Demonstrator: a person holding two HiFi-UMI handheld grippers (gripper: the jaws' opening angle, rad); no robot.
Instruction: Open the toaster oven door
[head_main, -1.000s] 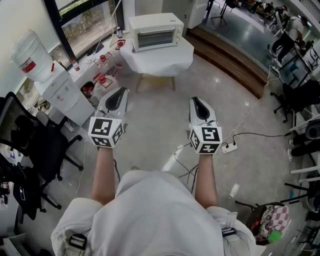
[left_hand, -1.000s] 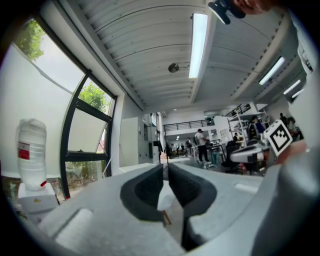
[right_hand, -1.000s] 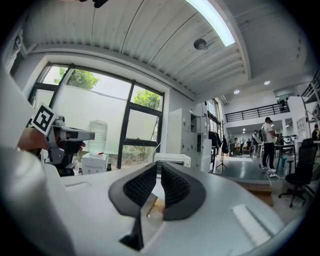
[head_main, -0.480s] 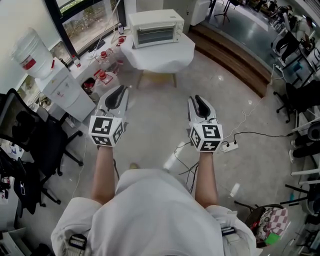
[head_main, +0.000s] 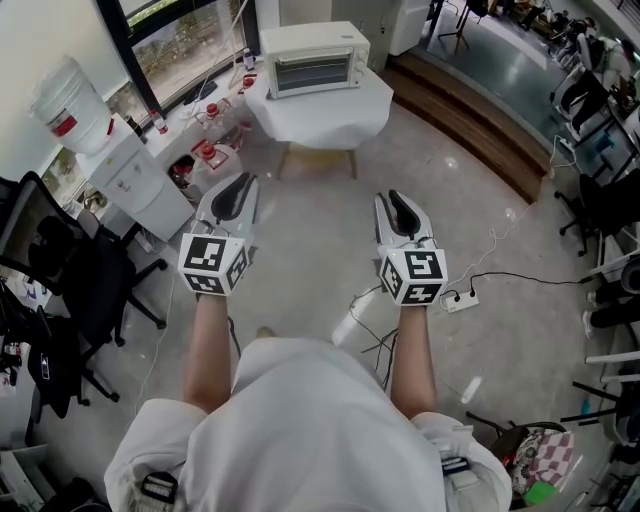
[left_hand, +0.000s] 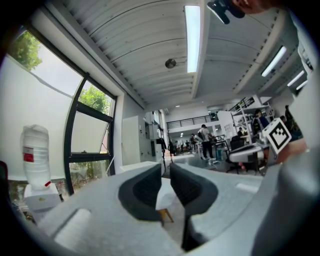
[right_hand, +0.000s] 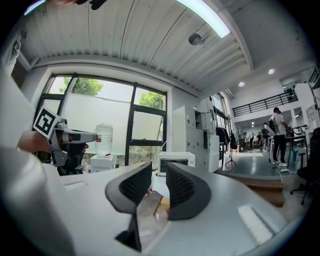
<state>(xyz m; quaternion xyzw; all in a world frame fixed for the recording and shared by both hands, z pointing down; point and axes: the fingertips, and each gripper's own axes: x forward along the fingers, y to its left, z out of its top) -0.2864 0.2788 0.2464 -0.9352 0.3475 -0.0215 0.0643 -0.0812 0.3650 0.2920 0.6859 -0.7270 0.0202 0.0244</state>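
Oven (head_main: 313, 60) sits on the table (head_main: 320, 115) straight ahead, well apart, door facing the person, about midway between both hands (neither clearly nearer). Left gripper (head_main: 238, 185) and right gripper (head_main: 398, 200) are empty, jaws just been opening: left a narrow gap, right wider.

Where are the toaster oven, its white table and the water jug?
toaster oven (head_main: 311, 72), head view, glass door.
white table (head_main: 320, 118), head view, bare front of top.
water jug (head_main: 68, 108), head view, side wall.

Toaster oven (head_main: 313, 60) on table (head_main: 335, 118); water dispenser (head_main: 135, 180) left of table.
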